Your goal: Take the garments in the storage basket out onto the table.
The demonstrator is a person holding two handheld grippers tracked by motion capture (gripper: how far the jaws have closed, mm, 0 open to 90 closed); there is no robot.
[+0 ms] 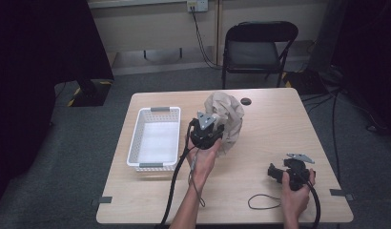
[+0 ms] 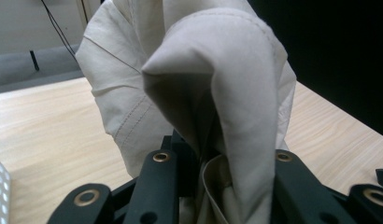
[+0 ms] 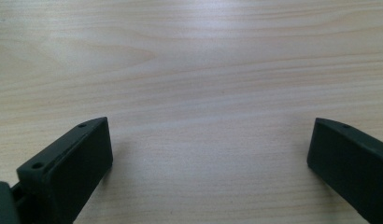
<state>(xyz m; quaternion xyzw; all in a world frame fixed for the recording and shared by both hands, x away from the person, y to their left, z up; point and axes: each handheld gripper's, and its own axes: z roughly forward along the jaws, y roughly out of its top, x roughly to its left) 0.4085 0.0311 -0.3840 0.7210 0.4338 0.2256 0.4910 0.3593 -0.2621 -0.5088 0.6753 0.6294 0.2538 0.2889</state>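
Observation:
A crumpled beige cloth is bunched up above the middle of the table. My left gripper is shut on its lower left part and holds it lifted. In the left gripper view the cloth rises in folds from between the two black jaws, with my left gripper pinching a fold. My right gripper rests low over the table at the front right, pointing left. Its jaws stand wide apart in the right gripper view, my right gripper holding nothing over bare wood.
A white perforated basket with grey handles stands on the left part of the table. A small black round object lies near the far edge. A black cable loop lies near the front edge. A folding chair stands beyond the table.

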